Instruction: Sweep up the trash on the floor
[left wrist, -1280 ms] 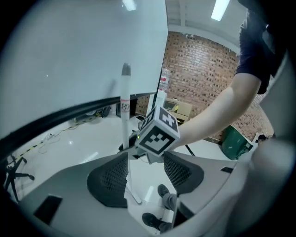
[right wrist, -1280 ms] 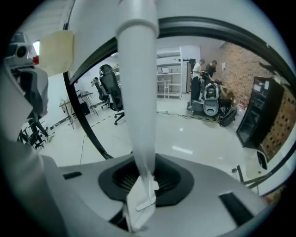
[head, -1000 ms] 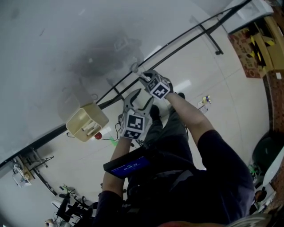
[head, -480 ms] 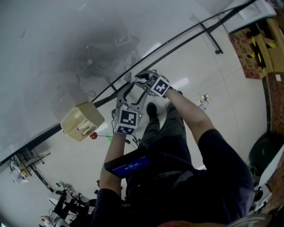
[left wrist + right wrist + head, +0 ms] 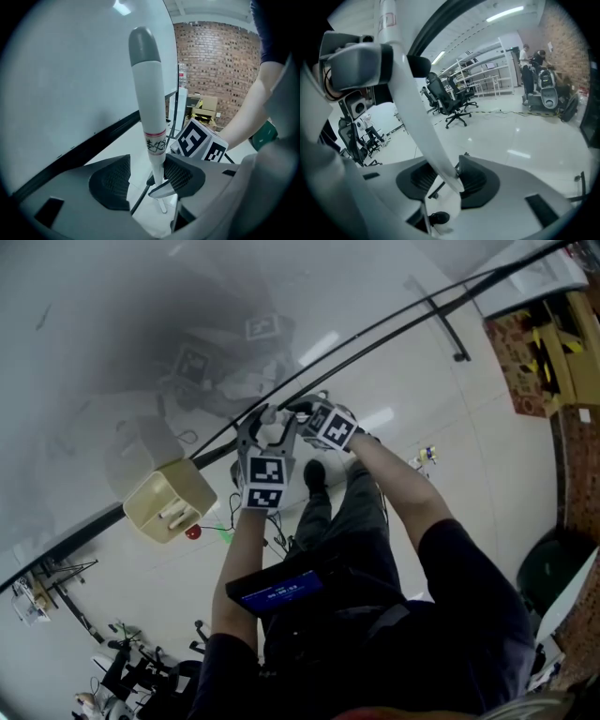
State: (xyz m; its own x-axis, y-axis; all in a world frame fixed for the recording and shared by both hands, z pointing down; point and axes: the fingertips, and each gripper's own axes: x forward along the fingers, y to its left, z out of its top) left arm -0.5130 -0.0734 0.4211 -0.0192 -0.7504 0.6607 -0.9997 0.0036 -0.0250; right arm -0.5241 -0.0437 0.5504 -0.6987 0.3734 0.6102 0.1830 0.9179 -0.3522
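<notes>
Left gripper [image 5: 265, 425] is moving up beside right gripper [image 5: 298, 410]. Red trash [image 5: 192, 532] is lying left, by cream dustpan [image 5: 169, 500]. Left jaws are standing apart around white broom handle [image 5: 149, 103]. Right jaws, just opening, are straddling it loosely. Probably fetching broom; next, clamping handle.

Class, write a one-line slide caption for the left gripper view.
Left gripper, jaws open, flanking a grey-capped white handle.

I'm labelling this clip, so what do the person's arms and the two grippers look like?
The left gripper and right gripper have grey fingers with black dotted pads. Each carries a white cube with black square markers. The arms are bare below short dark sleeves. The right gripper's fingers have just been opening around a white handle.
</notes>
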